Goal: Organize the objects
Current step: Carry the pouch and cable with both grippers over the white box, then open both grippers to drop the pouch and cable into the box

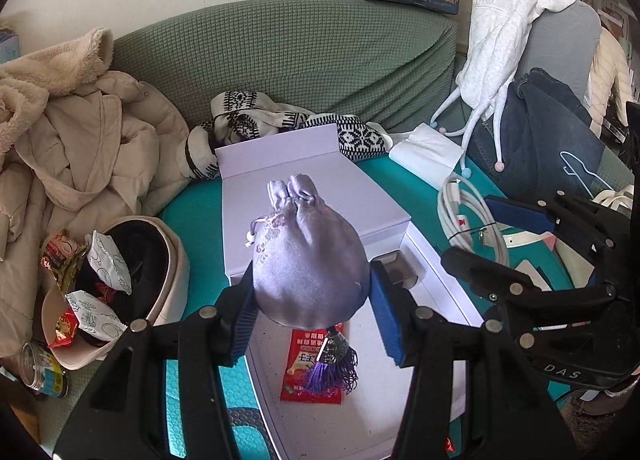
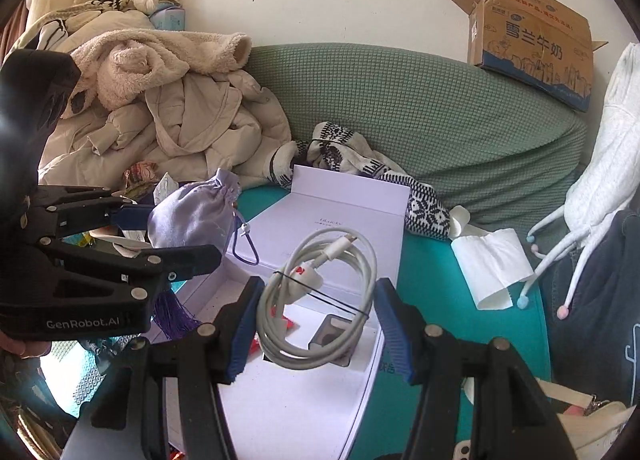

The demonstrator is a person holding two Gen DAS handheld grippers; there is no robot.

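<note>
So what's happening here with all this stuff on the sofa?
A person is tidying up with two hand-held grippers. The left gripper holds a lilac satin pouch; the right gripper holds a coiled white cable. Both hang over an open white box lying on the teal mat.

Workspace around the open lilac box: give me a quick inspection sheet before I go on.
Surface: teal mat in front of a green sofa.
Job's things: lilac satin pouch; coiled white cable; open lilac box holding a red packet.
Clutter: beige coats, patterned knitwear, tissue, bowl of wrappers, tin.
Grippers: left gripper shut on the pouch; right gripper shut on the cable.
Cables: only the held coil.
Surroundings: cardboard carton, clothes-draped chair.
</note>
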